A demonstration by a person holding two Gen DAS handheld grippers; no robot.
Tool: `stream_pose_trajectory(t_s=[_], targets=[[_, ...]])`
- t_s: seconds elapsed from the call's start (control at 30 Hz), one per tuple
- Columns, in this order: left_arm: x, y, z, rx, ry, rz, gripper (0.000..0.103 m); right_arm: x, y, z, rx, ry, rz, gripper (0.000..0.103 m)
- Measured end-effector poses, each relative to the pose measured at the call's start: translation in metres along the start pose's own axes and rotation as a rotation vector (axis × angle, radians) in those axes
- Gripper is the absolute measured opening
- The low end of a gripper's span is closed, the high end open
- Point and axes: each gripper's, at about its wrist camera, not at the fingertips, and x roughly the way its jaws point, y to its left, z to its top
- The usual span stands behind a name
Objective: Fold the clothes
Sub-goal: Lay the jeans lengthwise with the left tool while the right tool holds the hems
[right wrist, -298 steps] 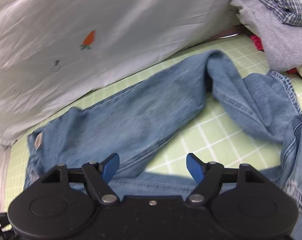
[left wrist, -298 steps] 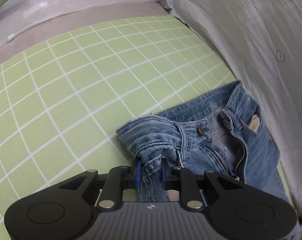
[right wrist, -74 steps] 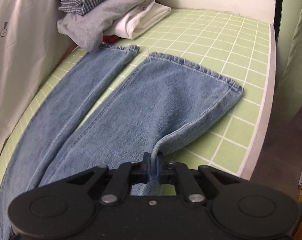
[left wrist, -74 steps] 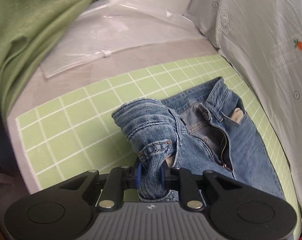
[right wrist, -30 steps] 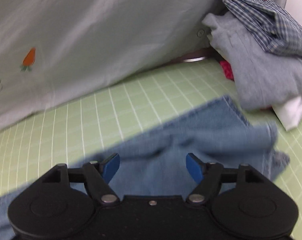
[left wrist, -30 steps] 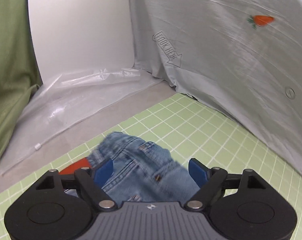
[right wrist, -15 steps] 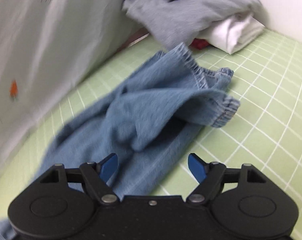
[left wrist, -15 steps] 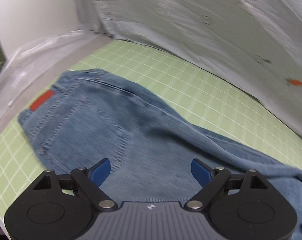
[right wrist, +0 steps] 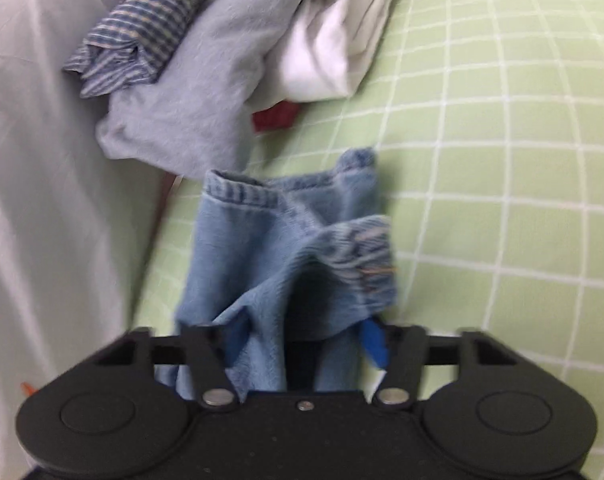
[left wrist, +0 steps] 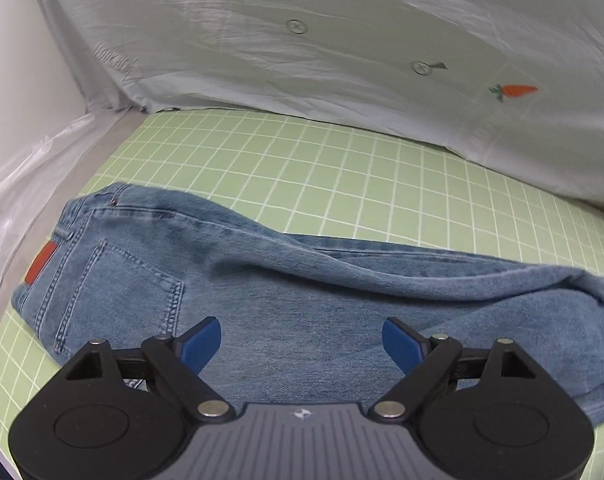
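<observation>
Left gripper point(left wrist: 302, 340): jaws wide apart, nothing between them, hovering over the jeans point(left wrist: 262, 300). Right gripper point(right wrist: 305, 340): jaws apart, bunched leg fabric sits between the blue pads point(right wrist: 371, 338); frame is blurred, can't tell if it's touching them. Jeans lie on the green grid mat point(left wrist: 341, 176), back side up, waistband to the left with the red patch point(left wrist: 40, 266) and back pocket point(left wrist: 118, 288) showing, legs running right. In the right wrist view the leg hems point(right wrist: 294, 200) are crumpled near the stack of folded clothes point(right wrist: 222, 60). Grey carrot-print sheet point(left wrist: 341, 40) behind the mat.
</observation>
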Motion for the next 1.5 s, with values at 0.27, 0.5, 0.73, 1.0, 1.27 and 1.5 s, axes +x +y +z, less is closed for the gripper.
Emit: stream_pose_trajectory(t_s=[0.27,0.5,0.73,1.0,1.27,1.5], targets=[[-0.002,-0.02,-0.004,0.104,0.005,-0.011,0.088,-0.007,0.038,0.001,-0.282,-0.068,-0.009,0.015],[-0.002,-0.015,-0.006,0.091,0.013,0.013,0.088,-0.017,0.028,0.008,-0.175,-0.043,0.046,0.067],[0.003,-0.019,-0.006,0.106,0.03,-0.001,0.089,-0.029,0.028,0.006,-0.185,-0.11,0.029,0.08],[0.008,-0.025,-0.01,0.154,0.053,-0.036,0.093,0.001,0.025,0.017,-0.136,-0.017,0.054,0.039],[0.011,-0.02,-0.011,0.146,0.062,-0.03,0.093,-0.031,0.08,0.054,-0.255,-0.081,0.465,0.006],[0.012,-0.012,-0.012,0.091,0.06,-0.023,0.093,-0.01,0.052,0.056,-0.35,-0.046,0.196,0.025]])
